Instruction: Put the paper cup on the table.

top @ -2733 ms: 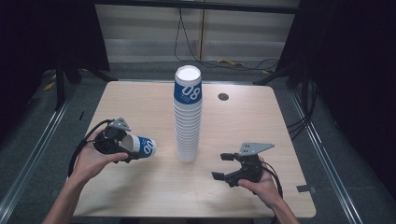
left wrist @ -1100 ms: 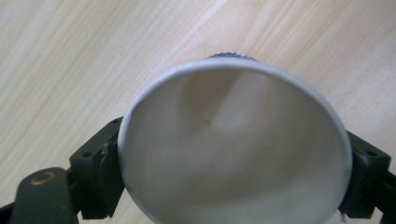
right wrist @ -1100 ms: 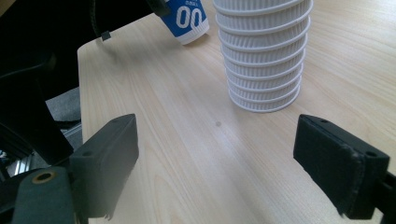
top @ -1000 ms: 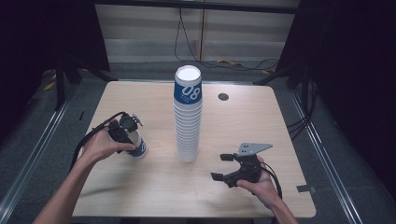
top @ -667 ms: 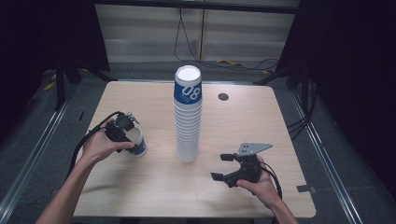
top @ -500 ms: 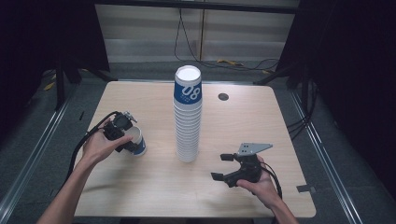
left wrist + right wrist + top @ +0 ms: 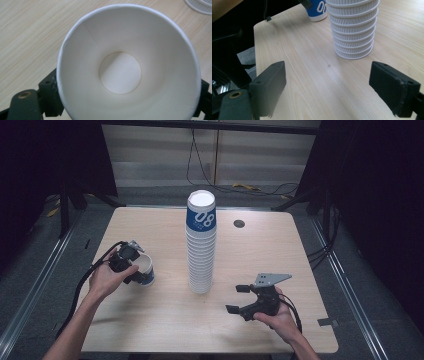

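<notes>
Paper cup [image 7: 144, 271] upright at centre left of the high view, clamped between the jaws of the left hand-held gripper [image 7: 131, 265], left hand [image 7: 107, 279] wrapped behind it, right hand-held gripper [image 7: 242, 299] at lower right, jaws wide apart, resting on the surface [image 7: 165, 315], tall cup stack [image 7: 201, 245] mid-frame.

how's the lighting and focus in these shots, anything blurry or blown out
High view: table evenly lit, surroundings dark, top of the cup stack nearly blown out. Left gripper view: inside of the cup is soft, with a shadow across its bottom. Right gripper view: the near pads are blurred, the stack's ribbed rims sharper.
</notes>
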{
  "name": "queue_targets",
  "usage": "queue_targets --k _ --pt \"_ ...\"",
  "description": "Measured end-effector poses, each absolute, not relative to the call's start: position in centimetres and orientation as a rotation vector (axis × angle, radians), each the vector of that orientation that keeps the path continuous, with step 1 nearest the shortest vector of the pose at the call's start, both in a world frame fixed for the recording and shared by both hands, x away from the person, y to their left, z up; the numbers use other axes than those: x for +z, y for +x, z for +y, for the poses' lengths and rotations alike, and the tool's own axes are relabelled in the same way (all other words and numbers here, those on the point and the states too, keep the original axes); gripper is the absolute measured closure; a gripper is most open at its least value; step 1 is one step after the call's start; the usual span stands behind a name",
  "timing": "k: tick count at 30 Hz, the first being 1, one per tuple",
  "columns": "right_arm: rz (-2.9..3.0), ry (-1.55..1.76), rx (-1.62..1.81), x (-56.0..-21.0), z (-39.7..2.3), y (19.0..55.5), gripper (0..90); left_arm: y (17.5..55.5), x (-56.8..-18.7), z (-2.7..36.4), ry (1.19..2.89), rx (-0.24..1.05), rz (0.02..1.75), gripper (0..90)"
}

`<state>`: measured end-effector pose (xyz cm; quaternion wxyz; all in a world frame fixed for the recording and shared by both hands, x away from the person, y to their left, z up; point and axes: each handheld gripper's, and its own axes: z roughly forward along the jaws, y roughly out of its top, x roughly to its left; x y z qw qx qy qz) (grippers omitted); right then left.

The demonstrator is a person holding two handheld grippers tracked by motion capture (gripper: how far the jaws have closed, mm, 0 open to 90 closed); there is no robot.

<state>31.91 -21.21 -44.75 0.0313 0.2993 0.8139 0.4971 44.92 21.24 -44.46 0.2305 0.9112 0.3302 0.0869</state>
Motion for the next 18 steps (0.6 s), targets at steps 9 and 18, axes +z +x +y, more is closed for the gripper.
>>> queue_targets --k 9,18 --pt "2.501 0.925 1.534 -44.6 -21.3 31.9 14.3 44.4 -45.4 22.0 2.466 0.265 0.916 15.9" --pt "2.502 0.922 1.535 -44.6 -21.3 31.8 14.3 43.8 -45.6 22.8 2.443 0.278 0.917 15.9"
